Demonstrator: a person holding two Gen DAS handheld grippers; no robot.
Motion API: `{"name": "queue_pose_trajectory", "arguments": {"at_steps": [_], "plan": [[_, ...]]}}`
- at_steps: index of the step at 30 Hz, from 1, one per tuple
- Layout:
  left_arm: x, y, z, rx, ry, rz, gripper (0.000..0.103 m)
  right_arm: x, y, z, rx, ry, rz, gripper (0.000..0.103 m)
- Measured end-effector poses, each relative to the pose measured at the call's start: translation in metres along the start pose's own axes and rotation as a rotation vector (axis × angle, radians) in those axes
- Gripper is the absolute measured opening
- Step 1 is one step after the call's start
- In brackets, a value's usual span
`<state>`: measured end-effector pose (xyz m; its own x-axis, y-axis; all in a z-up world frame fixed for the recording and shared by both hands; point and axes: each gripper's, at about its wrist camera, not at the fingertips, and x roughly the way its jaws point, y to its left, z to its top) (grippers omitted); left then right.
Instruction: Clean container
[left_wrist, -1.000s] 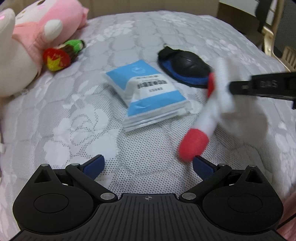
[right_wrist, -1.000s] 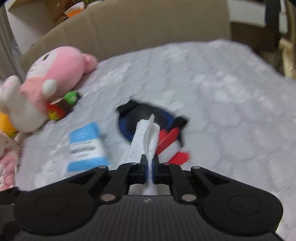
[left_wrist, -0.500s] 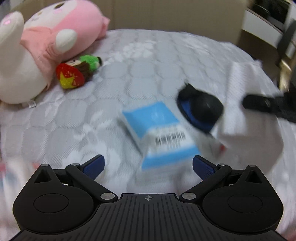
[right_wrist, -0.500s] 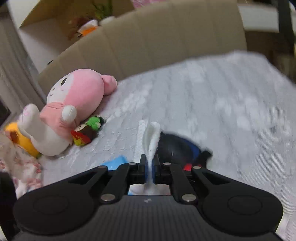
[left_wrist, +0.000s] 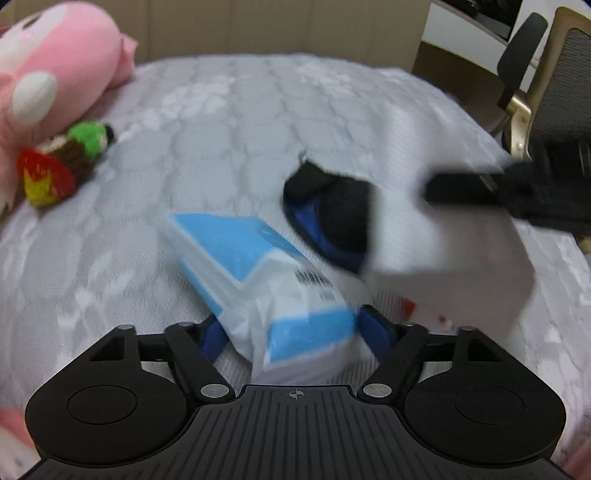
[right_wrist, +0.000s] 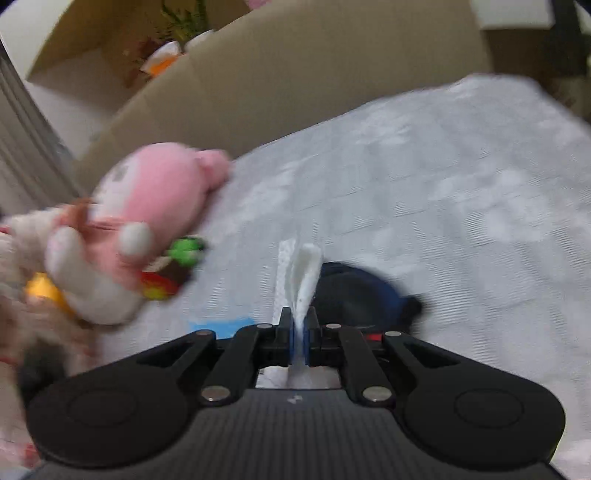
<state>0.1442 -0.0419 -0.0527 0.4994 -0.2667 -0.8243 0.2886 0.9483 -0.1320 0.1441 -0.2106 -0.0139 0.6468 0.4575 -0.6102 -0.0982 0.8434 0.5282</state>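
Though its barcode (left_wrist: 314, 278) shows, the wipes pack's (left_wrist: 258, 273) print blurs.

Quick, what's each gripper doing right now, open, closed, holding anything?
Left gripper: jaws closing around the blue-and-white wipes pack, not clearly gripping yet.
Right gripper: shut on a white wipe.

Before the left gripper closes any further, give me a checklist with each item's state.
1. Wipe pack between the left gripper fingers: ok; the jaws are closing on it.
2. Pads pressing on the pack: cannot tell, blurred.
3. Right gripper shut on the white wipe: ok.
4. Wipe clear of the left gripper: ok, it hangs to the side.
5. Black and blue case apart from the pack: cannot tell.
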Motion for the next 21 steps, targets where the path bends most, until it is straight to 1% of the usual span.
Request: {"name": "queue_pose_trajectory", "arguments": {"at_steps": [1,4,7,10,14,15,18,19,21], "plan": [[-0.001,0.001,-0.002,0.001,0.01,0.011,0.086,0.011,0.004,0.001,0.022,0.039,0.043,0.006],[-0.006,0.002,-0.009,0.006,0.03,0.047,0.093,0.043,0.01,-0.008,0.04,0.13,0.075,0.007],[-0.011,0.002,-0.011,-0.01,0.047,0.054,0.093,0.056,0.006,-0.021,0.018,0.169,0.019,0.007],[-0.013,-0.001,-0.009,-0.019,0.062,0.044,0.093,0.054,-0.004,-0.024,0.003,0.159,-0.04,0.007],[-0.014,-0.006,-0.005,0.007,0.078,0.046,0.094,0.048,-0.016,-0.02,-0.03,0.112,-0.149,0.007],[-0.015,-0.007,-0.005,0.013,0.084,0.05,0.094,0.045,-0.018,-0.018,-0.031,0.1,-0.154,0.007],[-0.022,-0.01,-0.008,0.038,0.097,0.083,0.096,0.037,-0.022,-0.012,-0.014,0.072,-0.141,0.007],[-0.024,-0.011,-0.009,0.05,0.098,0.095,0.097,0.034,-0.023,-0.011,0.004,0.071,-0.117,0.007],[-0.027,-0.012,-0.01,0.071,0.094,0.105,0.097,0.026,-0.02,-0.01,0.039,0.079,-0.038,0.007]]}}
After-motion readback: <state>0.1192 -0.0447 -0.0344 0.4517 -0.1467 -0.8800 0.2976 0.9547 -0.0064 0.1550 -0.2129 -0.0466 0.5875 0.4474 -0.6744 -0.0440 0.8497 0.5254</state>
